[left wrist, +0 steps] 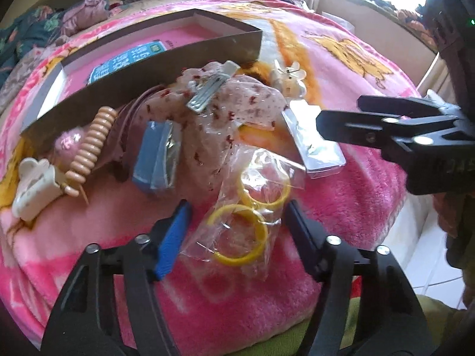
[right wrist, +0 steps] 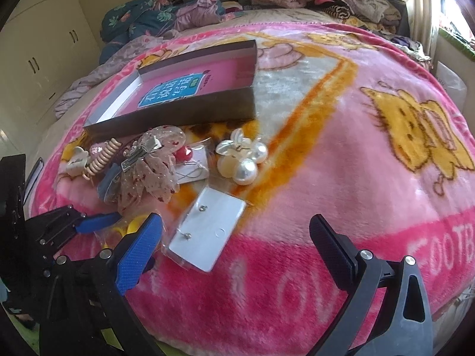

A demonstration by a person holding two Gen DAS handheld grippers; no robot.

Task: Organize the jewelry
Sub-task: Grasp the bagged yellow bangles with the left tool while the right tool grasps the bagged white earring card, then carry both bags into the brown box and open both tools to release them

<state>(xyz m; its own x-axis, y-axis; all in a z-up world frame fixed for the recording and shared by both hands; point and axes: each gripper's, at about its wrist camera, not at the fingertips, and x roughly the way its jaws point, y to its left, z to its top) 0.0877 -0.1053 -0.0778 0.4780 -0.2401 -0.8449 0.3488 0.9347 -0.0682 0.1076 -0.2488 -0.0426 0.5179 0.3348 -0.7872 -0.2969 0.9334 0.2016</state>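
Straddling a clear bag of yellow hoops (left wrist: 243, 225) on the pink blanket (left wrist: 341, 201) — left claw (left wrist: 237, 219) roughly half open, fingers either side of the bag, pads not visibly pressing, nothing gripped yet. Right claw (right wrist: 234, 246) spread wide and empty above the blanket, earring card (right wrist: 204, 231) between its fingers at about 11 o'clock. Open box (left wrist: 142, 59) waiting at 11 o'clock beyond the heap. Likely trouble: pinching only slippery film, so hoops slide out; snagging the spotted bow (left wrist: 225, 109) lying against the bag's far end; dragging neighbours off the bed — worth gripping across a hoop.
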